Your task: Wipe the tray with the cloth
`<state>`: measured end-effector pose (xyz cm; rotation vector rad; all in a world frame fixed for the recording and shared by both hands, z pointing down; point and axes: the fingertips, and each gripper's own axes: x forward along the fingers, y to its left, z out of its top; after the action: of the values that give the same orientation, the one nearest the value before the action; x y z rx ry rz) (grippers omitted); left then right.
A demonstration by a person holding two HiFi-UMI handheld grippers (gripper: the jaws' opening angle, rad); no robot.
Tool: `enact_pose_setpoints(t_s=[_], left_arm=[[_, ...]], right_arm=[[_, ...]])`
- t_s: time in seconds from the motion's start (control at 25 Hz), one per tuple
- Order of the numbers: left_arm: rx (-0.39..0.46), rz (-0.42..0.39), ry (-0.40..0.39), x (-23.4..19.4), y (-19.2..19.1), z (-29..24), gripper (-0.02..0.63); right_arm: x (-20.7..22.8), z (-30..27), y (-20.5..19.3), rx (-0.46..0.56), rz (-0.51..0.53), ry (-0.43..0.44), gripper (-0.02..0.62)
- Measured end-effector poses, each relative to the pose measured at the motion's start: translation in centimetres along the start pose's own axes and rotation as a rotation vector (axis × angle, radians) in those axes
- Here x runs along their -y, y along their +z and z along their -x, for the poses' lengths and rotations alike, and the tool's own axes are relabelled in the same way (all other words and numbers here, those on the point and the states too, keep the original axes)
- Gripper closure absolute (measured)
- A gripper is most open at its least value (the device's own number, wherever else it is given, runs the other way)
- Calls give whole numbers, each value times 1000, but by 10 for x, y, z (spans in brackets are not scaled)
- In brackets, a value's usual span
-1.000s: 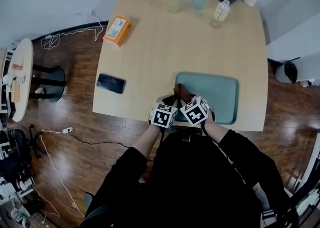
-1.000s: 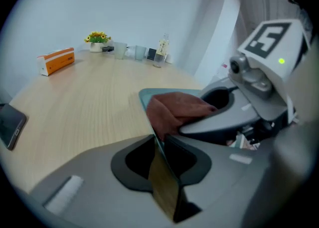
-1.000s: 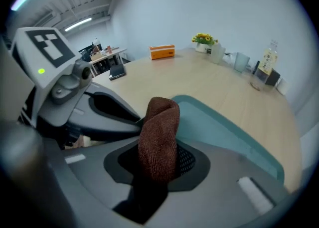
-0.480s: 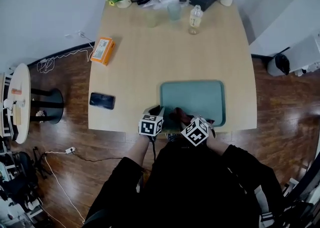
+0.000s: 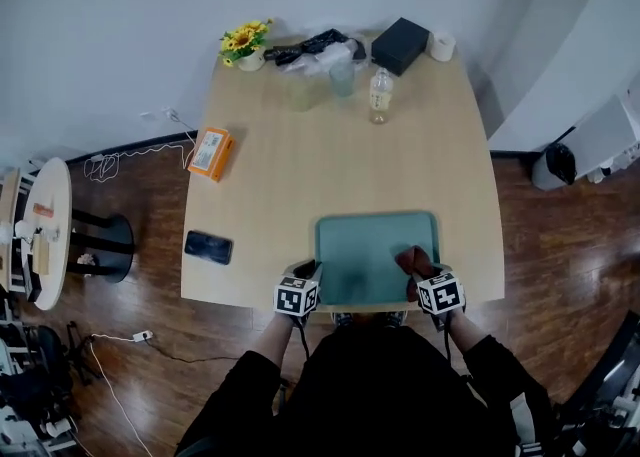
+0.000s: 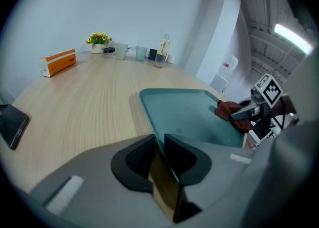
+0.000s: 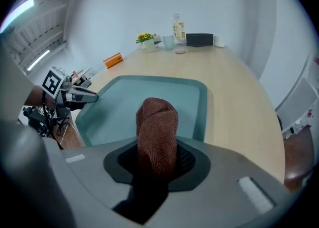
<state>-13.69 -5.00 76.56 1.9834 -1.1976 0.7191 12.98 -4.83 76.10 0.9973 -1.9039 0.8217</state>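
Near the front edge of the light wooden table [image 5: 300, 135] lies the tray [image 5: 370, 240], a blue-green rectangle with rounded corners and a low raised rim, its flat floor plain and matte. The cloth [image 7: 157, 127] is reddish-brown with a coarse woven texture, and it is bunched into a thick, rounded fold that stands up from the tray floor.

A second ago both grippers sat side by side at the tray's near left corner, with the cloth between them there. Half a second ago the cloth was at the middle of the near side. Now it is at the near right corner, just inside the rim, well apart from the left gripper [image 6: 158, 147]. That gripper has kept its place at the near left corner. The head view has shifted too, so more of the wall behind the table shows.

The right gripper [image 5: 416, 275] is clenched on the cloth. The lower part of the fold is pinched between its jaws and the rest bulges out ahead of them onto the tray. The left gripper is clamped on the tray's rim at the near left corner, the thin edge caught between its closed jaws. A phone [image 5: 208, 246] and an orange box [image 5: 210, 152] lie on the table to the tray's left.
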Motion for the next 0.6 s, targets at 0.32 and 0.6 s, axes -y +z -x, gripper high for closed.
enact_pose_setpoints(t_s=[0.32,0.6], left_arm=[[3,2,-5,0,-2,0,563],[6,2,-10,3,-1,-1,563]], right_arm=[[47,-35,84,41,-51,-62,489],[-9,-65,113,-1,37,-15,488]])
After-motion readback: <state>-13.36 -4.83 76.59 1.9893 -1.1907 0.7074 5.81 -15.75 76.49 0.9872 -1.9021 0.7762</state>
